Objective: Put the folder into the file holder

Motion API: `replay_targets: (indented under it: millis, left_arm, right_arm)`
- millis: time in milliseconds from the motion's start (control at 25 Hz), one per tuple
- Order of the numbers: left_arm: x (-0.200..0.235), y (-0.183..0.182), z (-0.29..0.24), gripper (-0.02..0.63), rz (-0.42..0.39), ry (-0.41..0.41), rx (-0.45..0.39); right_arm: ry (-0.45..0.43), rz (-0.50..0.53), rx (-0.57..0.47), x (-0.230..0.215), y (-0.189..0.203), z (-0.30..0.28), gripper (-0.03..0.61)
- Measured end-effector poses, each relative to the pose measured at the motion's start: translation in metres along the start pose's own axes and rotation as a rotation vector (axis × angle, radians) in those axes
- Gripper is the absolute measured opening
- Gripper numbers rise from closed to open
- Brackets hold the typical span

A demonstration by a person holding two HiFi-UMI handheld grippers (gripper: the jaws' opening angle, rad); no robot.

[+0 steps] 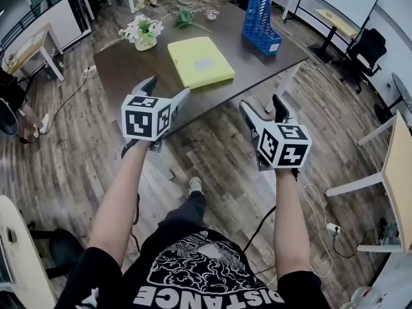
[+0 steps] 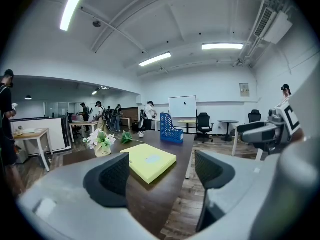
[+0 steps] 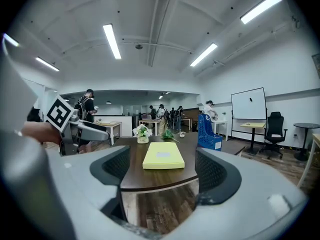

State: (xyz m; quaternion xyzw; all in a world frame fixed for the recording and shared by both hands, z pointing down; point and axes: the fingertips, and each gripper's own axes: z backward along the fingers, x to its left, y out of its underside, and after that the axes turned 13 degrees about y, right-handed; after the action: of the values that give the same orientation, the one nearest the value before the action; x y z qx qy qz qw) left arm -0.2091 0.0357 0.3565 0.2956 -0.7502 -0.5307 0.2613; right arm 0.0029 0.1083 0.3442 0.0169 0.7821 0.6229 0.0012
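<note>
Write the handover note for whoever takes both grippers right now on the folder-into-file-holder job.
Left gripper: open, empty, in the air short of the table's near edge.
Right gripper: open, empty, also short of the table.
Yellow folder: lies flat mid-table, untouched.
Blue file holder: upright near the table's far right corner in the head view, apart from the folder; nothing seen in it.
Done: nothing yet.
Left: reach in, grasp the folder, probably stand it on edge, and slide it into the file holder.
</note>
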Motion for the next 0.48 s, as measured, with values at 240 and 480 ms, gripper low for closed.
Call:
replay_targets:
  millis: [240, 480]
  left_arm:
    - [0.059, -0.021, -0.044, 0.411, 0.016, -0.028, 0.008]
    - [0.121, -0.04, -0.084, 0.411, 0.033, -0.059, 0.019]
  right_arm:
    - [-0.043, 0.021, 0.012, 0.006, -0.025, -0.086, 0.394]
    - [-0.077, 0.029, 0.036, 0.014, -0.043, -0.166, 0.394]
